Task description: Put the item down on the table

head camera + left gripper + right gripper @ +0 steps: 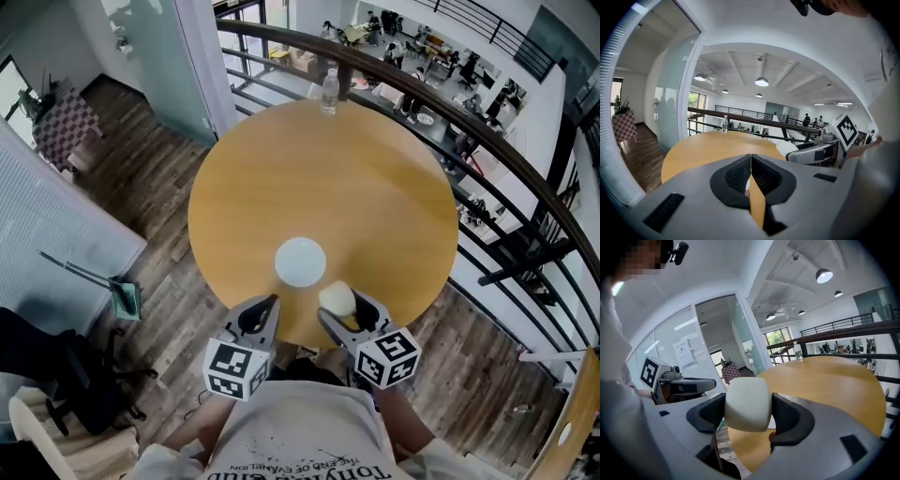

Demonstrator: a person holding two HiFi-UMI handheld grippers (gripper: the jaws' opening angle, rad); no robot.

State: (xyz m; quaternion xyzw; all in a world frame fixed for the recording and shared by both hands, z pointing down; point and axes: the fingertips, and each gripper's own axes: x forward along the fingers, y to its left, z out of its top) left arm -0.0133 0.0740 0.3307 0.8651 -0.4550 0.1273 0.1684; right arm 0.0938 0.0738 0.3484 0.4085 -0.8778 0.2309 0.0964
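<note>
Round wooden table is seen from above on a mezzanine, with plank floor to the table's left and a dark railing curving round the table's far and right sides. An open hall with people is seen beyond the railing, below table level.

A clear water bottle is stood upright at the table's far edge. A flat white disc is laid on the tabletop near the table's near edge.

The item, a cream rounded block, is held over the table's near edge, just beside the disc on its near right. It is clamped between the two black pads of the right gripper, one pad pressed on each side, as shown in the right gripper view. Tabletop is seen below and beyond the block in that view. Contact with the tabletop cannot be told.

The left gripper is held at the table's near edge, beside the right gripper and apart from it. Its jaws are seen pressed together with nothing between them in the left gripper view. It is pointed toward the disc but not touching it.

The person's light printed shirt is seen off the table's near edge.
</note>
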